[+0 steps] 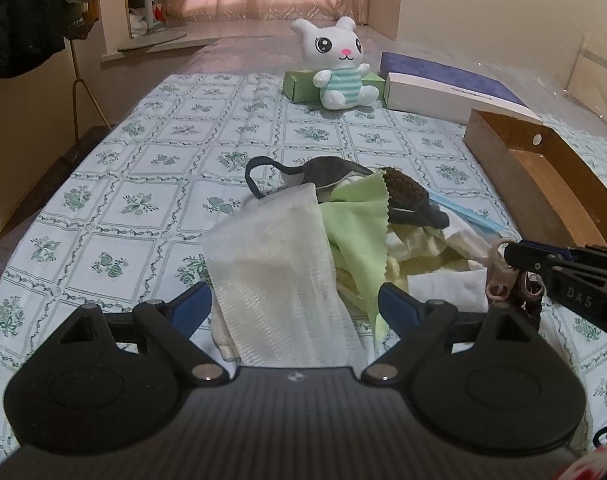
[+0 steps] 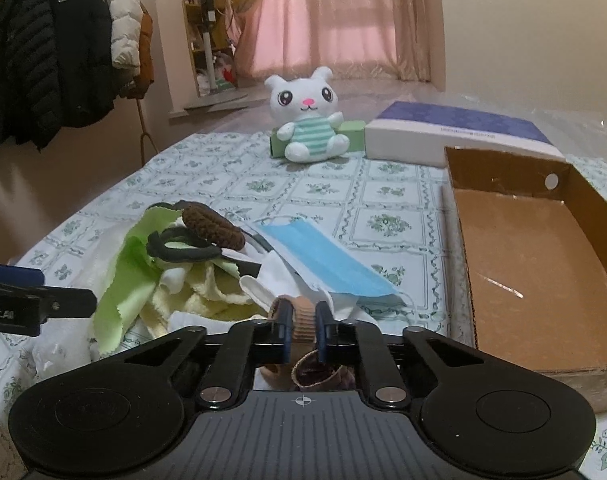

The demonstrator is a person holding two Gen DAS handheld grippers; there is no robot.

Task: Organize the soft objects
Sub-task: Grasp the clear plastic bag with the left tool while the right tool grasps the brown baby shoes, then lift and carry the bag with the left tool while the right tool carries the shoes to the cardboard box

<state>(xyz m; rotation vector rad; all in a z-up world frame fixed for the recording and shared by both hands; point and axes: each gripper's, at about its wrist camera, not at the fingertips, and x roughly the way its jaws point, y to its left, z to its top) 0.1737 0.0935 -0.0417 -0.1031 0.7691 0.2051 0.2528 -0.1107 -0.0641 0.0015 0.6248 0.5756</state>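
Note:
A pile of soft things lies on the patterned bedspread: a white gauze cloth (image 1: 271, 264), a green cloth (image 1: 355, 232), a cream towel (image 2: 195, 300), a dark mask (image 1: 327, 176), a brown knitted piece (image 2: 211, 226) and a blue face mask (image 2: 323, 260). My left gripper (image 1: 295, 306) is open, its fingers either side of the white gauze cloth. My right gripper (image 2: 303, 320) is shut on a beige-pink sock (image 2: 303, 316) at the pile's right edge; it also shows in the left wrist view (image 1: 503, 280). An open brown cardboard box (image 2: 535, 264) stands to the right.
A white plush bunny (image 2: 307, 120) sits at the far end against a green box (image 2: 353, 130). A white and purple box (image 2: 455, 132) lies behind the cardboard box. A coat rack with jackets (image 2: 55, 52) stands left of the bed.

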